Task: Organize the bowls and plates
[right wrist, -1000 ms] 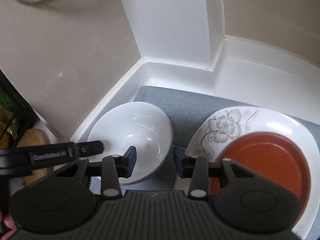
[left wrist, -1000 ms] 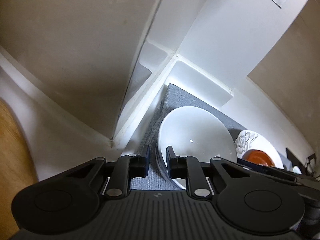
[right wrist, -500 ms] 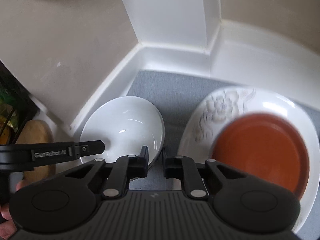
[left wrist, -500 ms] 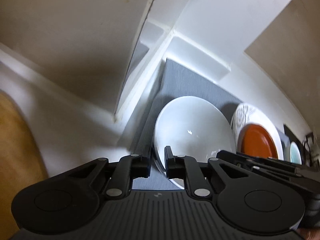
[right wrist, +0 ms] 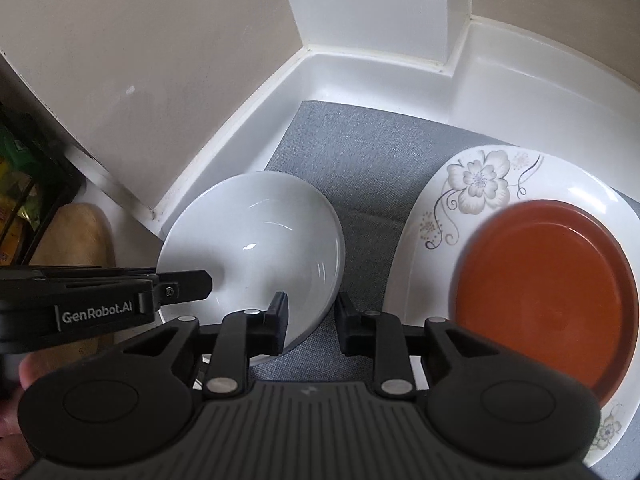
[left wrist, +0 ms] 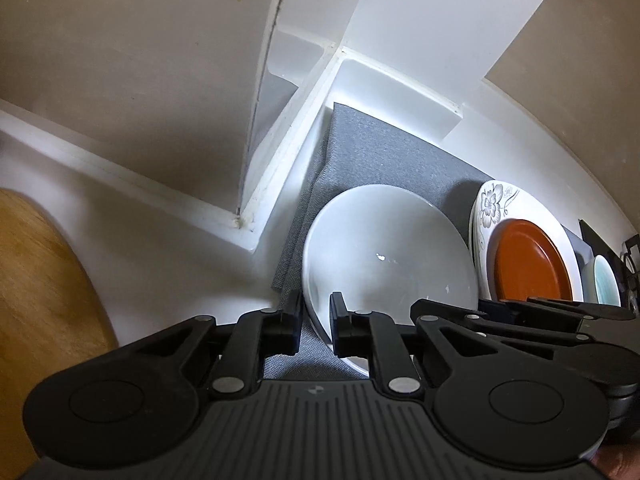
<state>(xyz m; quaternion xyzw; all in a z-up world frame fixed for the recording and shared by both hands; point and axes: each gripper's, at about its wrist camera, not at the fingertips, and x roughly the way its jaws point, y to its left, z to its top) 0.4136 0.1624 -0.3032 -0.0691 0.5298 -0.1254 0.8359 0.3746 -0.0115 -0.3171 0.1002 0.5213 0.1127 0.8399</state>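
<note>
A plain white bowl [left wrist: 384, 248] [right wrist: 256, 240] sits on a grey mat [right wrist: 360, 140] in the corner of a white shelf. My left gripper [left wrist: 316, 322] is shut on the bowl's left rim, one finger inside and one outside; it also shows in the right wrist view [right wrist: 180, 284]. My right gripper [right wrist: 312, 320] straddles the bowl's right rim with its jaws opening, and a gap shows beside the rim. To the right of the bowl a flowered white plate [right wrist: 480, 184] carries a smaller orange plate [right wrist: 540, 280].
White shelf walls [right wrist: 360, 12] close in behind and to the left of the mat. A wooden board [left wrist: 36, 280] lies outside the shelf at the left. A teal dish [left wrist: 606, 284] stands beyond the plates. A hand [right wrist: 12, 432] shows at the lower left.
The right gripper closed on the bowl's right rim half a second ago and has now parted its jaws again. The left gripper has kept its grip on the left rim.
</note>
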